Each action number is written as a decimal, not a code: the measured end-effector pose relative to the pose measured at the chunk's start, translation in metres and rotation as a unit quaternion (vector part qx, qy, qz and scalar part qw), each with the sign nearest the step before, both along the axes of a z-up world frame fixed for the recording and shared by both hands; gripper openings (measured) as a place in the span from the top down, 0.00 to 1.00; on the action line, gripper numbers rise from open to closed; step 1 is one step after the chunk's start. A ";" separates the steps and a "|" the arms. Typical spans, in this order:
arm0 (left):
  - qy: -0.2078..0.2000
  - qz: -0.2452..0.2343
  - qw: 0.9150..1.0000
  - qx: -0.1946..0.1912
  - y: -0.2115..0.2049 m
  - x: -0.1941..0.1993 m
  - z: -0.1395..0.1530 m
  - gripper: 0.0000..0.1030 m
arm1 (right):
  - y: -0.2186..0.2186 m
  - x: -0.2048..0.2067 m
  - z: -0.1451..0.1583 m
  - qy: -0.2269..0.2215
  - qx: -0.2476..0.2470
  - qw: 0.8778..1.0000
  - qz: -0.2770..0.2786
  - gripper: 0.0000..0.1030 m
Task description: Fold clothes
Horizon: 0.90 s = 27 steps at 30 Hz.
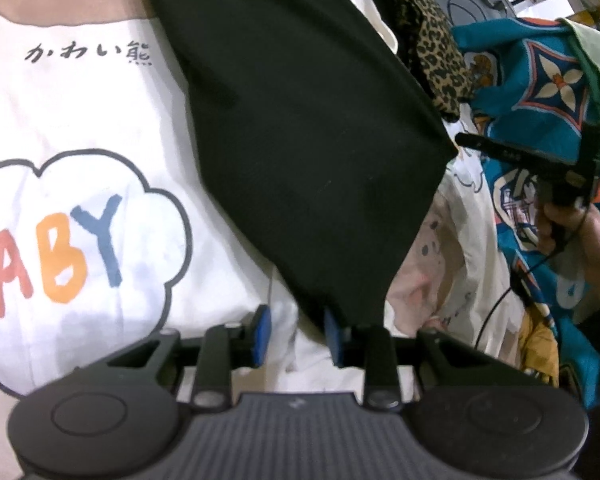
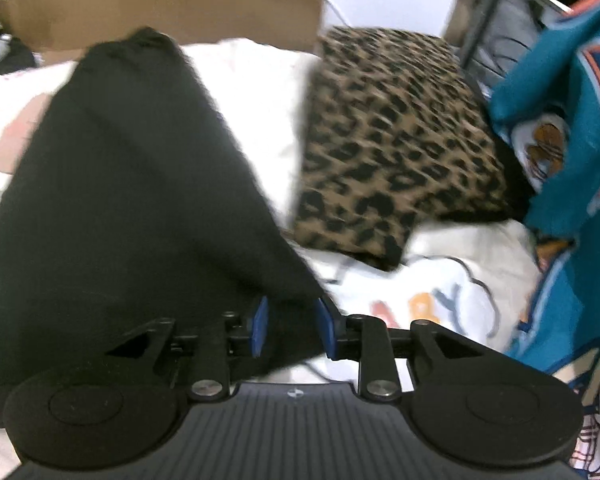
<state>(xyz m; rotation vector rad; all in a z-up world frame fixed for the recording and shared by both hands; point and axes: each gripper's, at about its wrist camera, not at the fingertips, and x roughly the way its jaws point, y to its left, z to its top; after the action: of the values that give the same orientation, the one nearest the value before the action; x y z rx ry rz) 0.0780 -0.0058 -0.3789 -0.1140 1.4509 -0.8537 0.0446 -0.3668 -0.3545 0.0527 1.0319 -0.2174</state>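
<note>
Black cloth [image 1: 300, 128] hangs over white bear sheet [image 1: 80, 120], both grippers at its lower edge.
L gripper [image 1: 296, 334]: pads apart, cloth corner draped on its right pad; grip unclear. R gripper [image 2: 292, 328]: pads spread, cloth edge between, not pinched. Leopard cloth [image 2: 396, 140], teal cloth [image 2: 572, 100] to right.

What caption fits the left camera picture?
Left gripper by a black garment lying over a white bear-print sheet.
</note>
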 end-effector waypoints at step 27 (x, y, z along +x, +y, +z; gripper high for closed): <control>-0.059 0.077 0.995 0.003 0.043 0.018 0.012 0.73 | 0.219 0.023 0.005 0.043 0.094 0.965 0.242 0.67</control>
<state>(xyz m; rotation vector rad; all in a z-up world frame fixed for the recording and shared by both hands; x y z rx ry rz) 0.0965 0.0369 -0.3664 -0.1664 1.3151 -0.7176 0.0676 -0.1481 -0.3499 -0.0375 1.1175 0.3266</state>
